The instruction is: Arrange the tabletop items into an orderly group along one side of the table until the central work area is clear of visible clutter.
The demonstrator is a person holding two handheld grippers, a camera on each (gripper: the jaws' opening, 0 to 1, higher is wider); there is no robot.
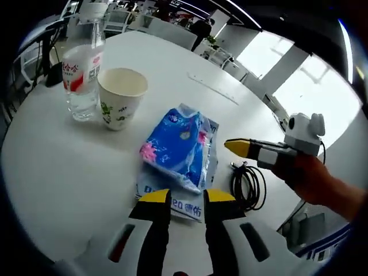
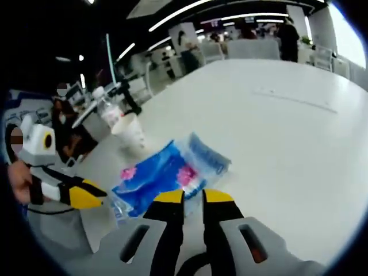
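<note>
On the white desk [image 1: 69,172] we see a crinkled blue plastic packet [image 1: 178,149] lying flat just ahead of the left tongs [image 1: 187,196], whose yellow tips stand slightly apart and hold nothing. Behind it stand a paper cup [image 1: 121,98] and a clear water bottle [image 1: 83,69], close together; a coiled black cable [image 1: 248,185] lies beside the packet. The right tongs [image 2: 192,196] hover narrowly parted over the packet's edge, and we cannot tell whether they touch it.

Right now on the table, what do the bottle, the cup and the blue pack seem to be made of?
The bottle looks like clear, glossy plastic: the table shows through it around a red and white label. The cup seems to be matte paper, with a cream inside and printed green leaves. The blue pack looks like thin, shiny plastic film, wrinkled and catching light; probably tissues, but I cannot tell.
</note>
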